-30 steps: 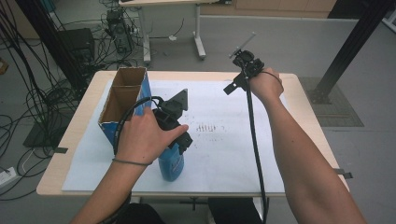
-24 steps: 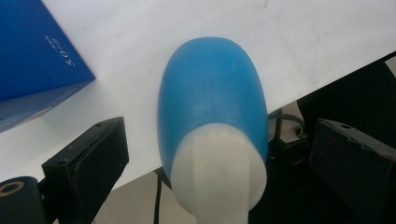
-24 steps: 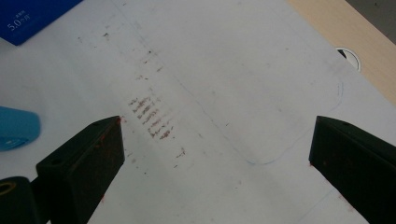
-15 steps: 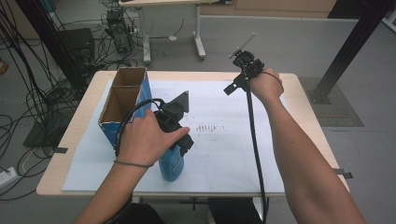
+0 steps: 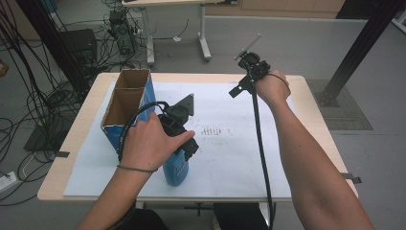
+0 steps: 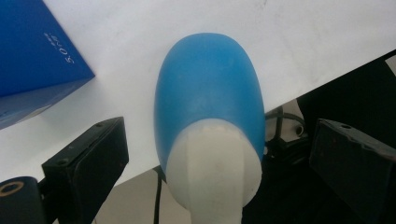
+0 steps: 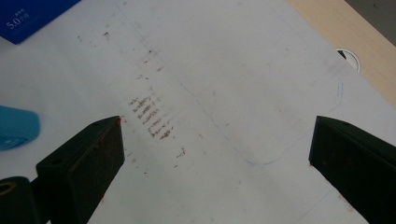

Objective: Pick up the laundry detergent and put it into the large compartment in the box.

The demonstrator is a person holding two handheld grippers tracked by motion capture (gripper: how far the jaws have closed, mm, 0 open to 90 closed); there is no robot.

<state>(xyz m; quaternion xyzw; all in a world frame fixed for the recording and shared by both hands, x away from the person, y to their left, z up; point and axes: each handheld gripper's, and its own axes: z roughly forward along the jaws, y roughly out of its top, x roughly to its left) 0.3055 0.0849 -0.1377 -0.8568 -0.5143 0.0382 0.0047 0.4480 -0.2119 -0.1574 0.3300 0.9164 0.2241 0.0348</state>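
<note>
Blue plastic bottle with the pale neck (image 5: 176, 168) is seen standing near the front edge of the counter (image 5: 306, 103), on the white paper sheet (image 5: 239, 158), just beside the open blue cardboard box (image 5: 125, 108). Compared with the earlier high views, almost nothing has been moved: the left tool (image 5: 184, 143) is held in the same place over the bottle, and the bottle has not been lifted or shifted. In the left gripper view the bottle (image 6: 208, 116) lies between the two black jaws, which are spread wide and apart from its sides, so no grip has been taken yet. The right tool (image 5: 245, 72) is held well apart, above the far side of the sheet, with its jaws likewise spread over bare paper (image 7: 224, 70) marked by dark smudges (image 7: 152, 116). The pause is judged to mean that the grasp is about to be closed on the bottle, perhaps for placing into the box.
</note>
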